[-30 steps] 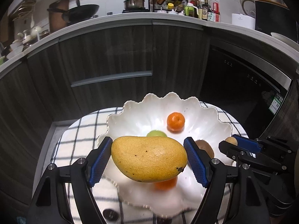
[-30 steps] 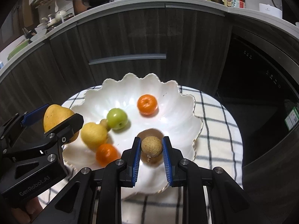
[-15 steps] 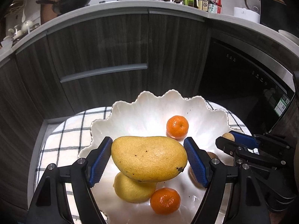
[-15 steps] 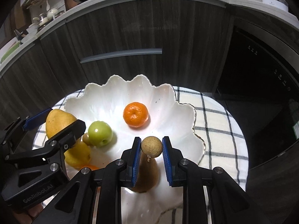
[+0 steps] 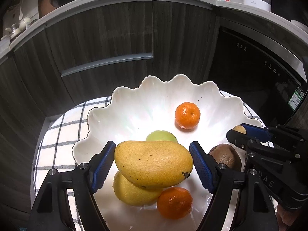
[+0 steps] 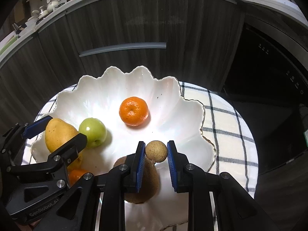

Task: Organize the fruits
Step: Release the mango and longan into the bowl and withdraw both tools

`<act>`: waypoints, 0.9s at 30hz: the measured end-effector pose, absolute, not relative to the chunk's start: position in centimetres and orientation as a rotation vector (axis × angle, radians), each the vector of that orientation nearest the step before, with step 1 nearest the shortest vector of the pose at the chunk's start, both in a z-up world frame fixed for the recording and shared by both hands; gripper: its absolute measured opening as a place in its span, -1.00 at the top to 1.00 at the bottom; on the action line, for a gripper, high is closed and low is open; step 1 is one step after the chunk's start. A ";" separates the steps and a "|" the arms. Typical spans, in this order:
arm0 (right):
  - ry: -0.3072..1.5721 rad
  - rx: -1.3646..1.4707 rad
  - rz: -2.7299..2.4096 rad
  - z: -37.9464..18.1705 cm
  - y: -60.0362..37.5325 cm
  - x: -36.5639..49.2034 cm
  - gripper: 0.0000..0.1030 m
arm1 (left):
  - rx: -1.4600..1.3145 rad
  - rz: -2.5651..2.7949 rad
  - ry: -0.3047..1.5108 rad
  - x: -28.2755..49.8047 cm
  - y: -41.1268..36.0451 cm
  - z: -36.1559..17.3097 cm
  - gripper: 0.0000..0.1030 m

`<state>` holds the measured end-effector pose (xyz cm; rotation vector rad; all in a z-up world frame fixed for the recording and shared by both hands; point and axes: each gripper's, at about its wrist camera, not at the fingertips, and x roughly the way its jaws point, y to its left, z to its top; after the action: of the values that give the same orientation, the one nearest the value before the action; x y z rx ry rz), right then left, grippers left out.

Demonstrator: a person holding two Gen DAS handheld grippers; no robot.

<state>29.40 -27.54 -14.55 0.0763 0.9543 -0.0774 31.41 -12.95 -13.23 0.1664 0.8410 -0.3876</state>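
A white scalloped bowl (image 5: 134, 100) (image 6: 173, 100) sits on a checked cloth. My left gripper (image 5: 153, 161) is shut on a yellow mango (image 5: 154, 165) (image 6: 57, 132), held over the bowl's near left part above a lemon (image 5: 132, 194) and an orange (image 5: 174, 203). My right gripper (image 6: 156, 152) is shut on a small round tan fruit (image 6: 156, 151) (image 5: 238, 129), held over the bowl's near side above a brown kiwi (image 6: 148, 179) (image 5: 225, 156). A green apple (image 6: 93, 131) (image 5: 161, 135) and a second orange (image 6: 133, 110) (image 5: 187, 115) lie in the bowl.
The checked cloth (image 6: 223, 119) (image 5: 59, 134) covers a small round table. Behind it stand dark wood cabinets with a metal handle (image 5: 107, 63) and a black oven front (image 5: 259, 65) at right. The counter above carries pans and bottles.
Both grippers have moved forward and down over the bowl with their fruit still held. The bowl now looks larger and nearer in both views.
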 end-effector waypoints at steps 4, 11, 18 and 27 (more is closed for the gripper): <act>0.962 0.073 -0.086 -14.7 -27.4 29.4 0.37 | 0.168 -0.366 0.835 31.2 -12.8 -13.0 -0.72; 0.932 0.062 -0.147 -14.0 -27.8 28.6 -0.36 | 0.164 -0.330 0.824 31.0 -12.1 -12.3 -0.85; 0.900 0.057 -0.201 -12.7 -27.9 27.4 -0.53 | 0.171 -0.303 0.782 30.1 -11.4 -10.9 -0.97; 0.855 0.087 -0.221 -10.5 -26.4 25.5 -0.54 | 0.168 -0.240 0.730 28.2 -9.2 -8.5 -0.99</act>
<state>25.49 -26.44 -10.50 0.0874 0.8548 -0.2211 28.21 -9.19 -8.46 0.1684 0.7296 -0.2403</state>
